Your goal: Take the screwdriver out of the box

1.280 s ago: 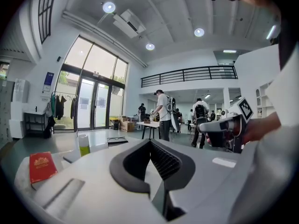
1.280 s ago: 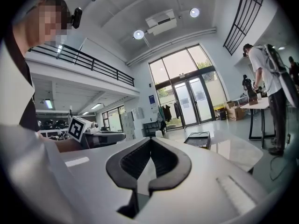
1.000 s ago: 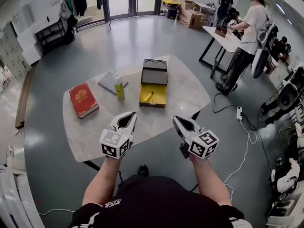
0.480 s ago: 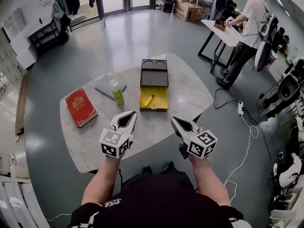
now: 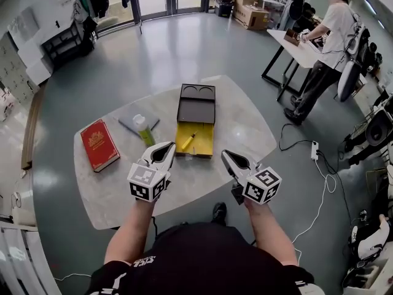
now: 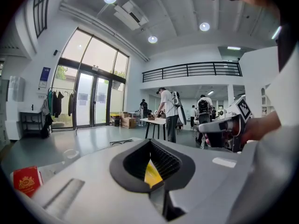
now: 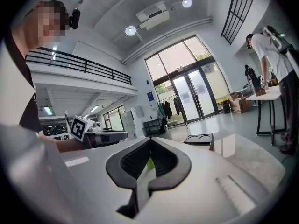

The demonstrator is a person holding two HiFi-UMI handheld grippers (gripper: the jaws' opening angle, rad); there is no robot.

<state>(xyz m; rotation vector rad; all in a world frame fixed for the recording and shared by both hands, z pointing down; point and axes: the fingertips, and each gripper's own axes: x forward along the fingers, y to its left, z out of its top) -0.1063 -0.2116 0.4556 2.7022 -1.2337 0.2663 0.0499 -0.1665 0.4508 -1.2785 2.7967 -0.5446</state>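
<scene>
**A:** Two handheld grippers reach over a pale table [image 5: 245, 125]. What's on it, starting from the left?

**B:** At the far left lies a red book [image 5: 98, 145]. Right of it is a flat grey pad [image 5: 130, 118], with a green bottle [image 5: 144, 130] standing at its near corner.

**A:** And the left gripper [image 5: 167, 147]?

**B:** It hovers just near of the bottle. Its jaws are pressed together, with nothing between them.

**A:** Where is the screwdriver [image 5: 188, 142]?

**B:** It lies slanted in the yellow tray of the open box [image 5: 204, 141], mid-table. The dark lid [image 5: 196, 106] is folded back on the far side.

**A:** And the right gripper [image 5: 227, 156]?

**B:** It sits right of the box's near edge, also closed and empty.

**A:** What has changed?

**B:** A second ago the box lay farther off. Now both gripper tips sit level with its near edge. The approach looks nearly done, but a gripper must open before any grab.
</scene>
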